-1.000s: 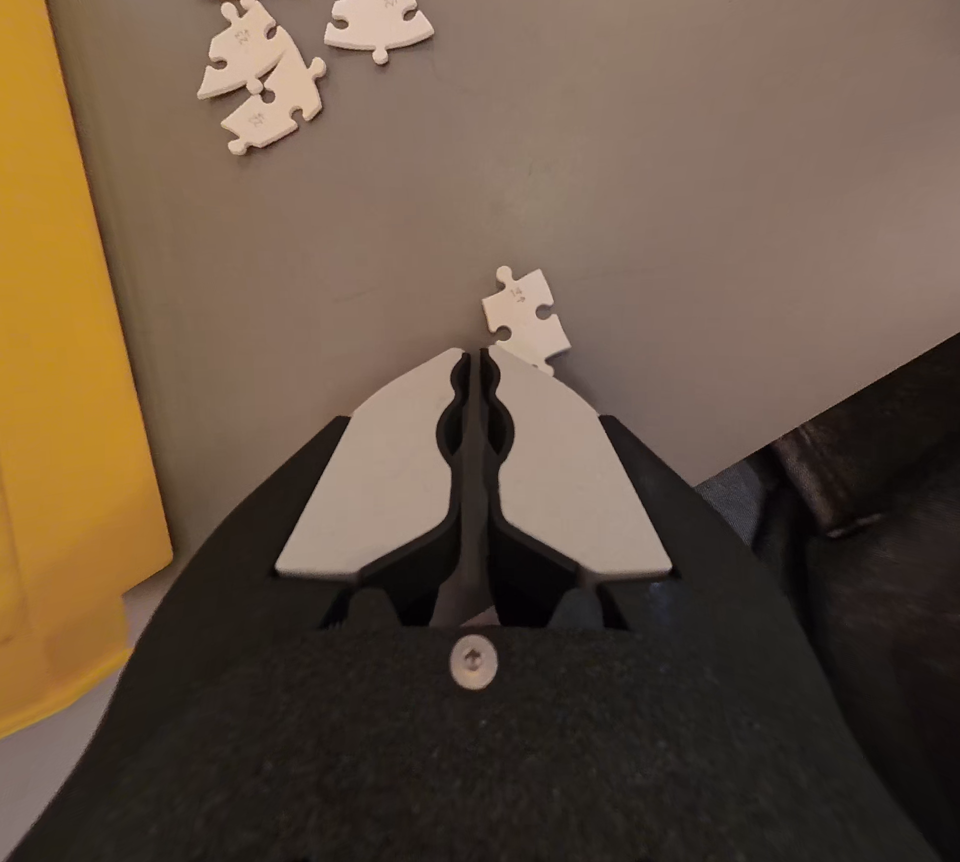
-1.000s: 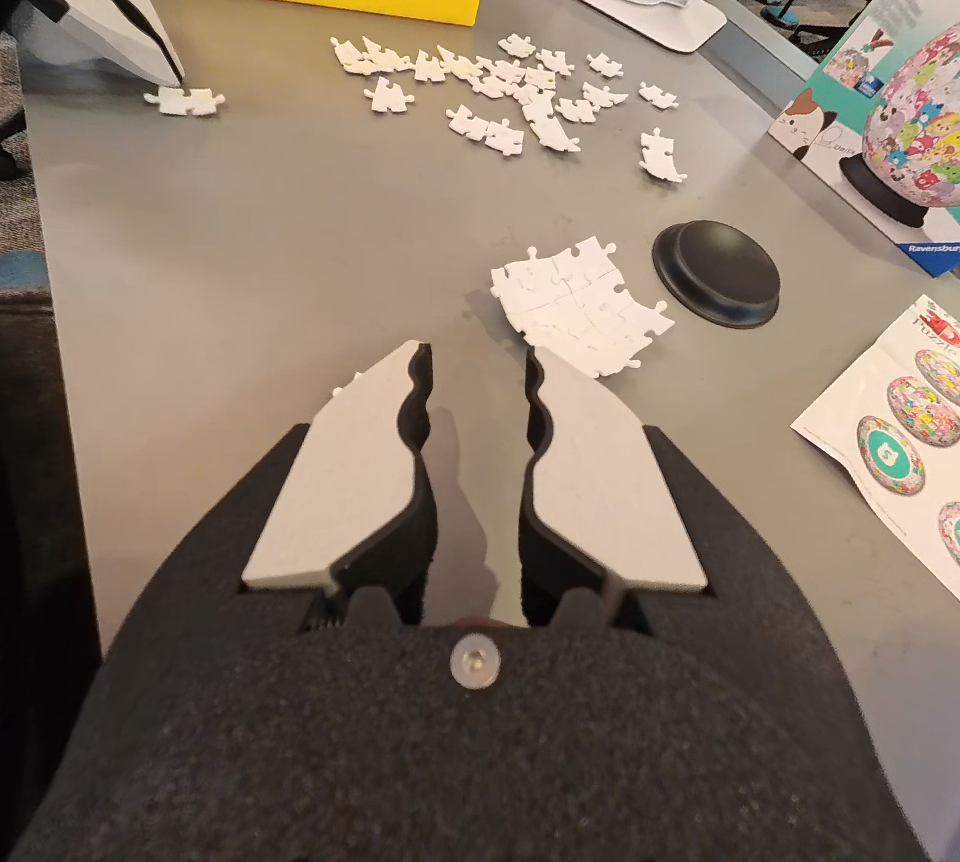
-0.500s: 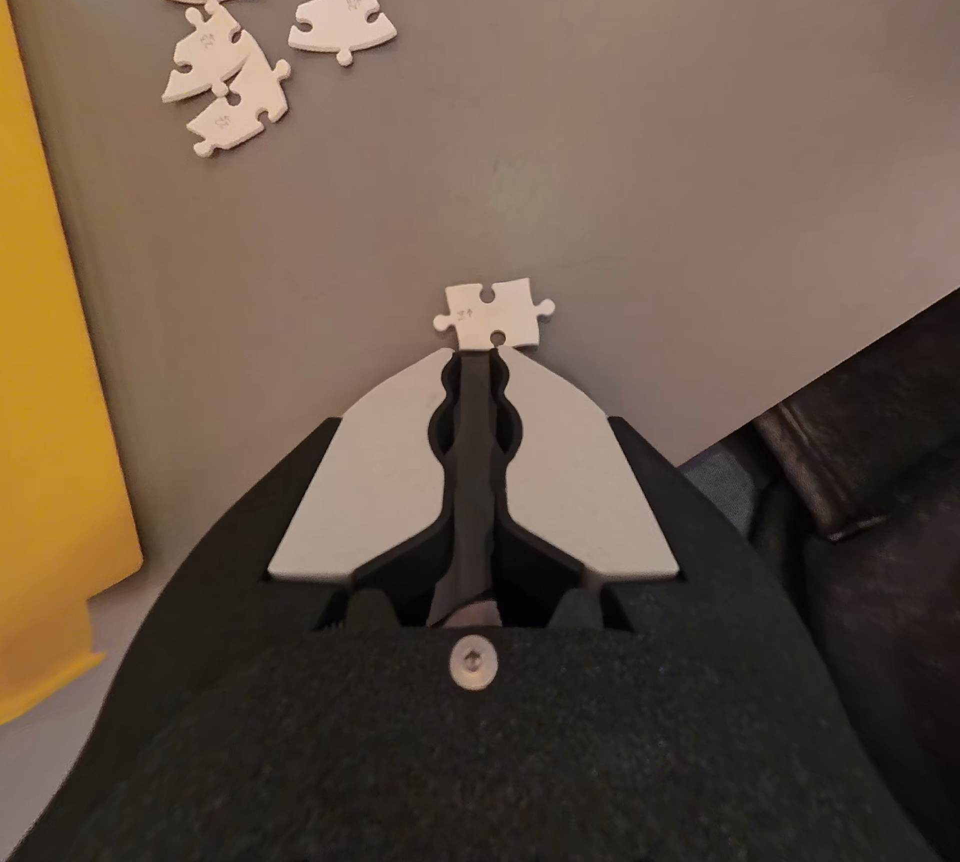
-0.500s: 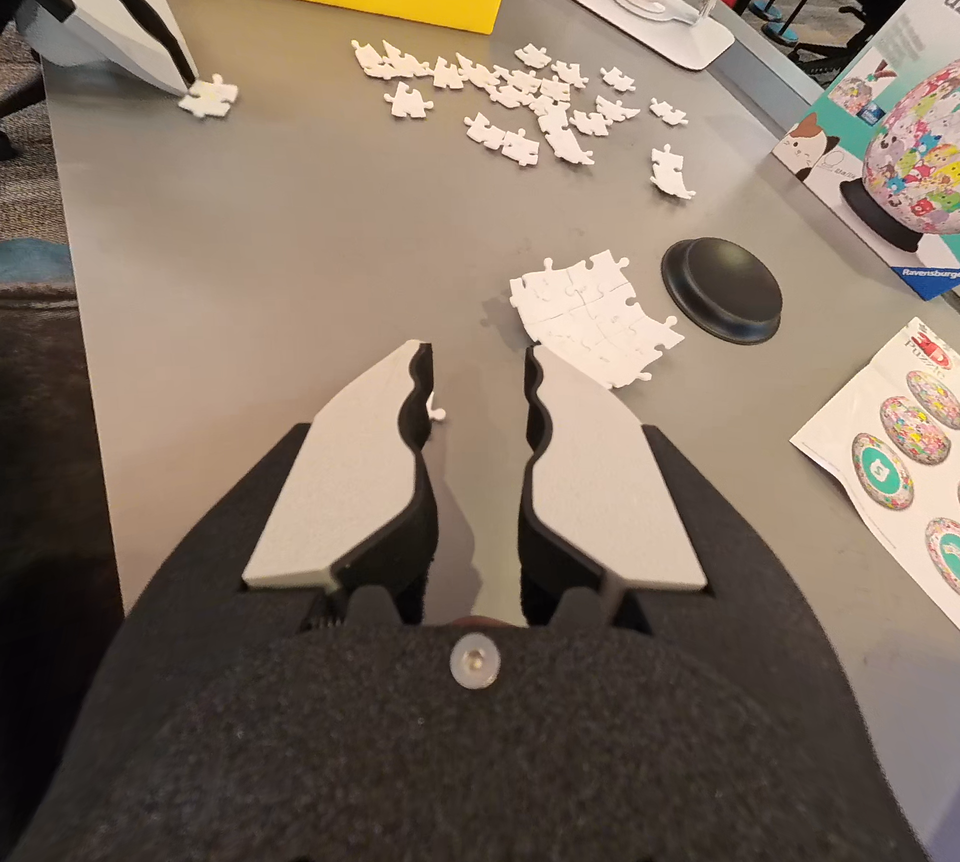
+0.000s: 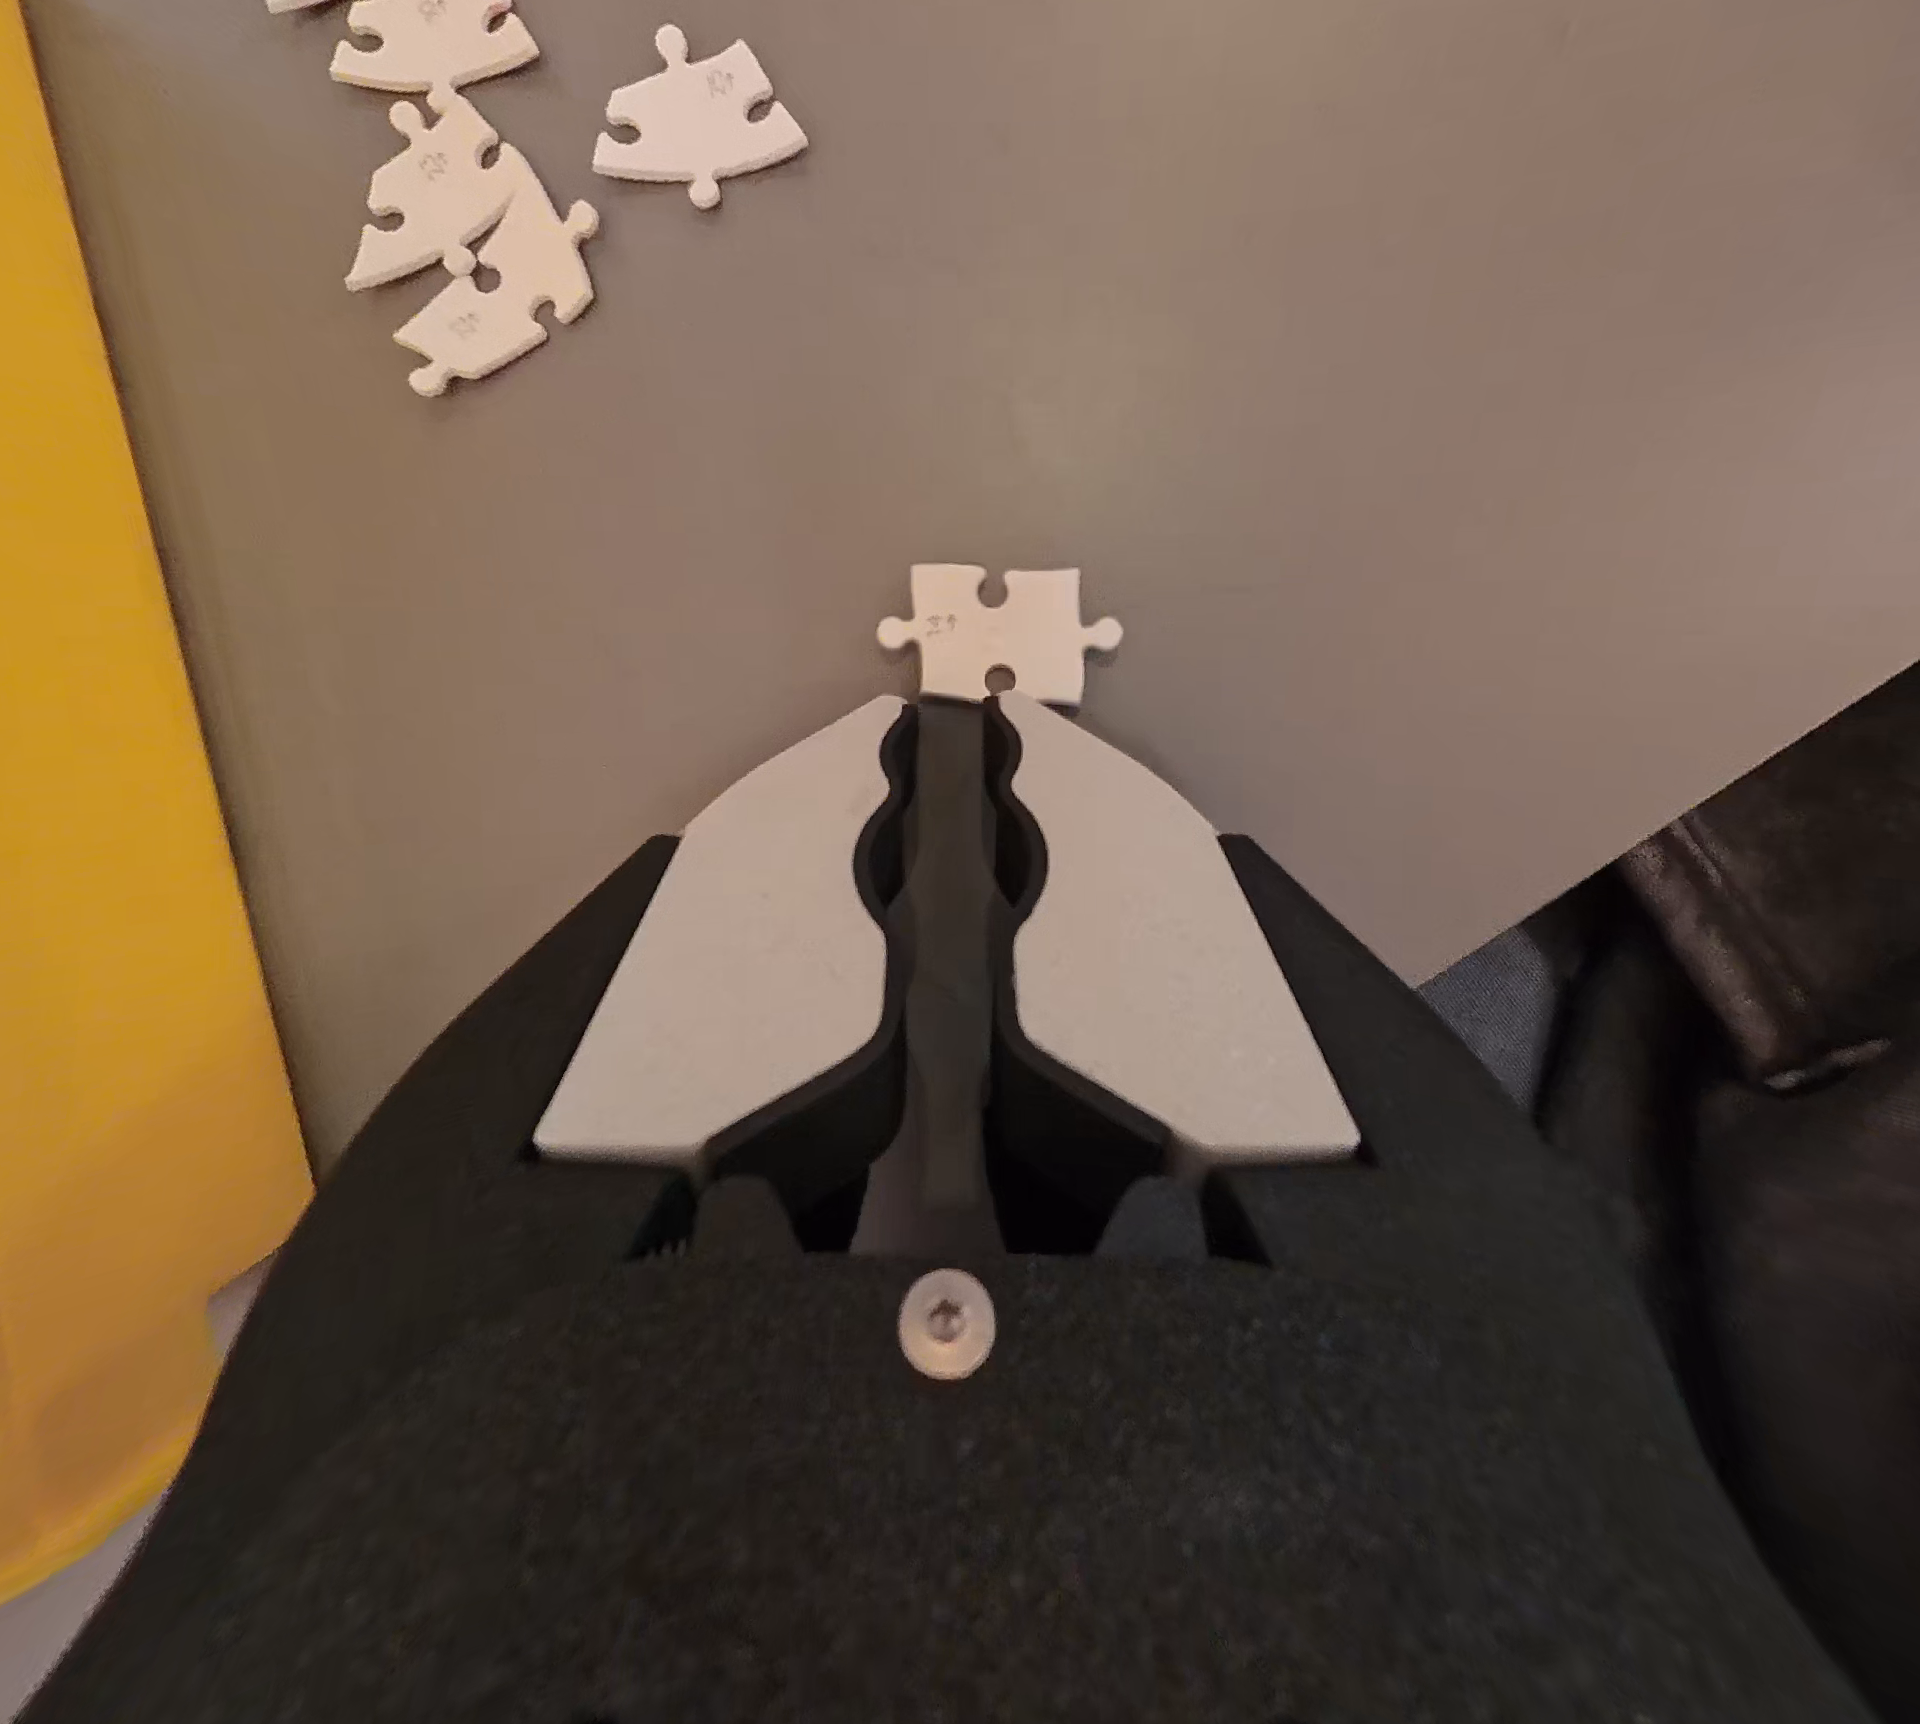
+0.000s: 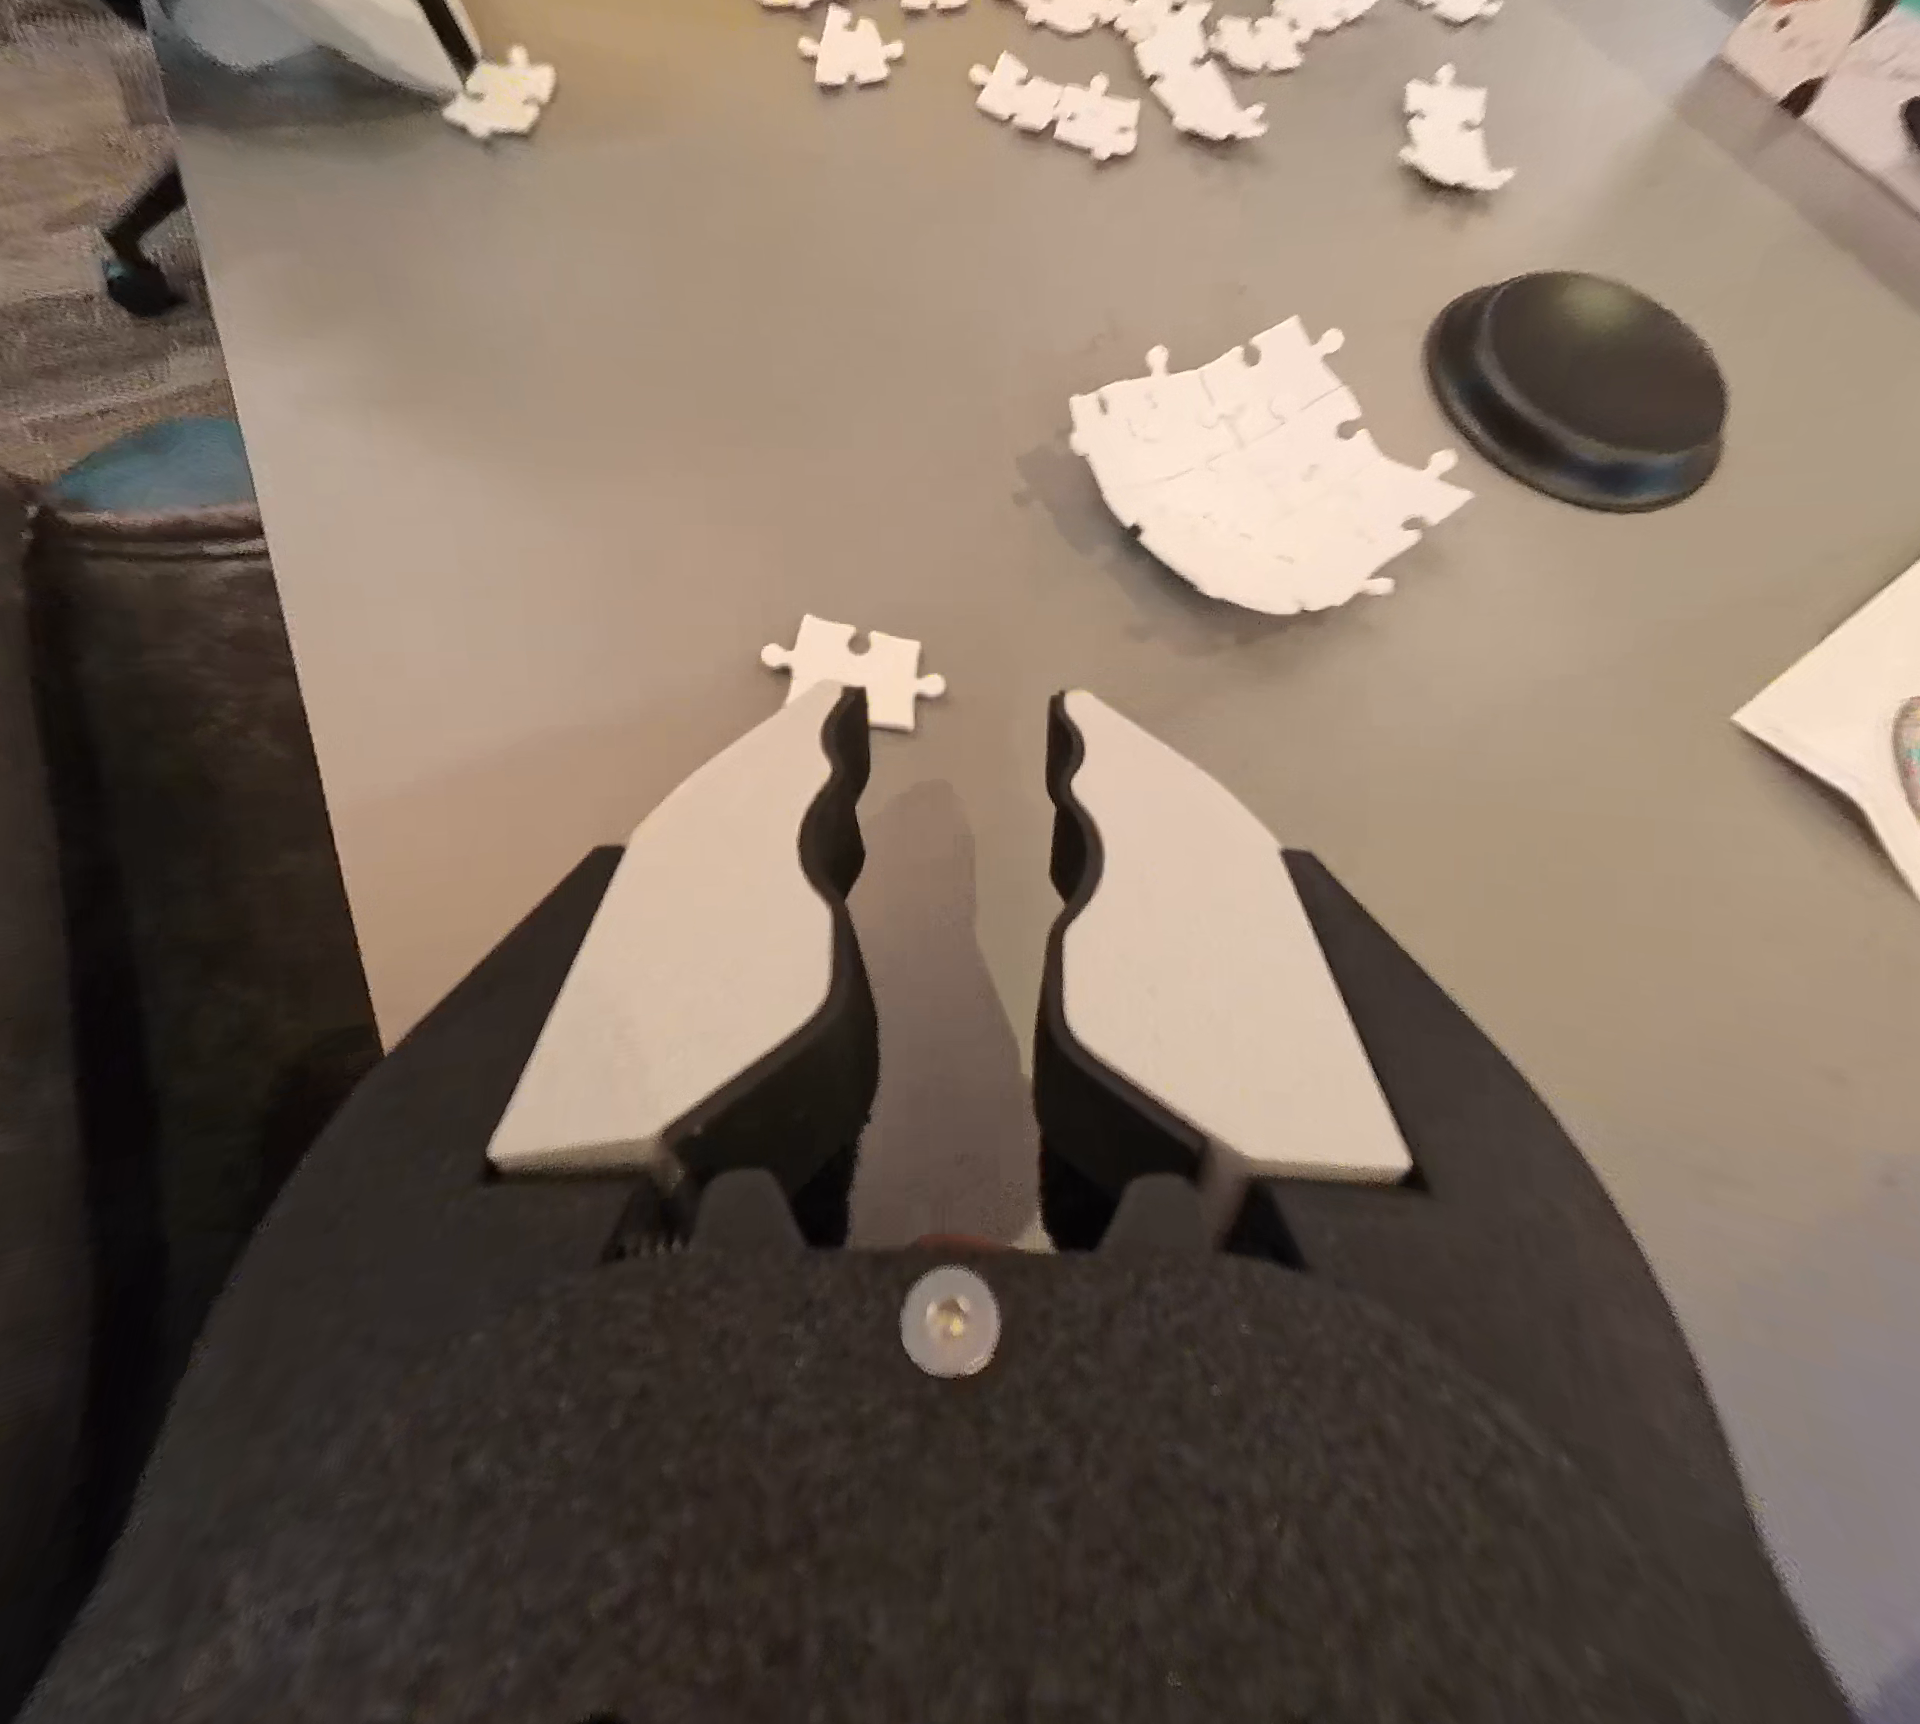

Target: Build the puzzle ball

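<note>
Two close downward views, shared table

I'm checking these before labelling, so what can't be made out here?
Left wrist view: whether the left gripper pinches the piece; its fingertips cover the near edge.
Right wrist view: the right gripper finger covers a corner of the near piece.
Right wrist view: box and leaflet are cut off by the right edge; far pieces are blurred.
</note>
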{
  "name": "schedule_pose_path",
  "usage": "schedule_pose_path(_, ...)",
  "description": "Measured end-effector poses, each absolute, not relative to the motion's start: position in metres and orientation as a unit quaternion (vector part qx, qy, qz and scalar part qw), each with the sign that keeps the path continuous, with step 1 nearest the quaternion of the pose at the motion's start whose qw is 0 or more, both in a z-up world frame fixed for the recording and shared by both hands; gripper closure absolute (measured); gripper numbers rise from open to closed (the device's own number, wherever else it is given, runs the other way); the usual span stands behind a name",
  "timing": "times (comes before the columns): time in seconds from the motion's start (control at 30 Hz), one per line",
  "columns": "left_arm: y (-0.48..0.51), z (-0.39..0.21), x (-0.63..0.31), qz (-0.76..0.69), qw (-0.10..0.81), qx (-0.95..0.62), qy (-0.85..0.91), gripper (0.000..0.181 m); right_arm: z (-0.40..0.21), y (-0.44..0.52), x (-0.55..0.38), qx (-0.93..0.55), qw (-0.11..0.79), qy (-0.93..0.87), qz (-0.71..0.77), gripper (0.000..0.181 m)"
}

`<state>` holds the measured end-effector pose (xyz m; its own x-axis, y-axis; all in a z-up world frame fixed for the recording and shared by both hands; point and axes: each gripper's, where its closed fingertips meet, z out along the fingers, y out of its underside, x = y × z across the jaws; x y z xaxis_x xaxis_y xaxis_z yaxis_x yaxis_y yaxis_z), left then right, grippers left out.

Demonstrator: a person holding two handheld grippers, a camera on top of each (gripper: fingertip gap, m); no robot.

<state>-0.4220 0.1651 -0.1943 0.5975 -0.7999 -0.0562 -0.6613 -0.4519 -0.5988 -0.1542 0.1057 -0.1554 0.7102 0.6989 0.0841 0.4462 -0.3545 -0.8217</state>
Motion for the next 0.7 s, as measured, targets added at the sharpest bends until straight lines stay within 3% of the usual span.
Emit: schedule_pose_path(0.7,0.169,-0.190,-0.431,-0.167,0.297,-0.856,0.390,0.162,-0.152,0.094,-0.186,-0.830,0.415,-0.341,0.151,0.147)
